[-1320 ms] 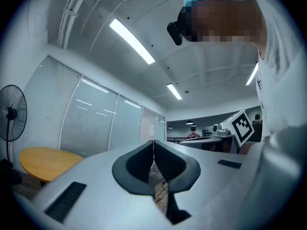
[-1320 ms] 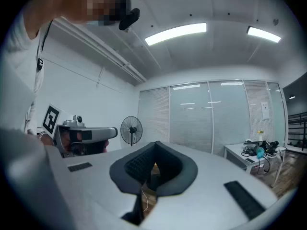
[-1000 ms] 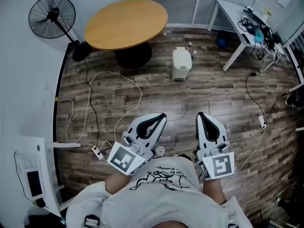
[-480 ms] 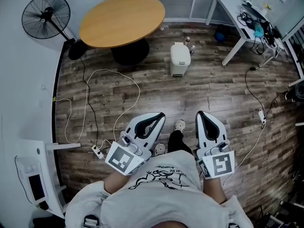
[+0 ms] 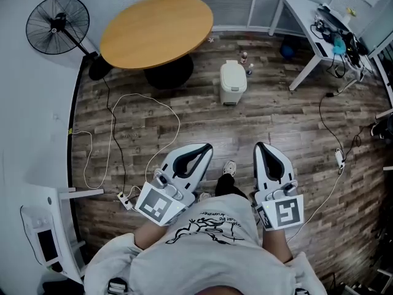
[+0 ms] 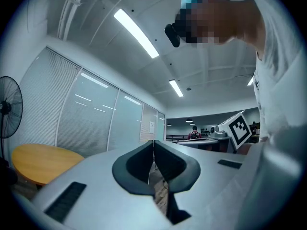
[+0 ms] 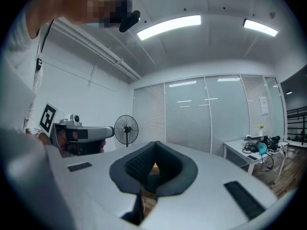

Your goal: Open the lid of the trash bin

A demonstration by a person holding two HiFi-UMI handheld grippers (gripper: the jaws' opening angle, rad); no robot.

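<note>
White trash bin (image 5: 233, 80) upper centre, lid down, well apart. Shoe (image 5: 229, 167) newly forward between left gripper (image 5: 207, 147), right gripper (image 5: 260, 147); both pinched shut, empty. Approach starting.

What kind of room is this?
Probably an office or meeting room. There is a round wooden table, a white desk piled with cables and gear, and glass walls with blinds. A small white trash bin and a standing fan sit on the wood floor.

We find open brown plank floor (image 5: 258, 125) straight ahead to small white lidded trash bin (image 5: 233, 82). Round orange-topped table (image 5: 156, 28) crowds bin's left. White looping cable (image 5: 178, 119) litters left approach.
</note>
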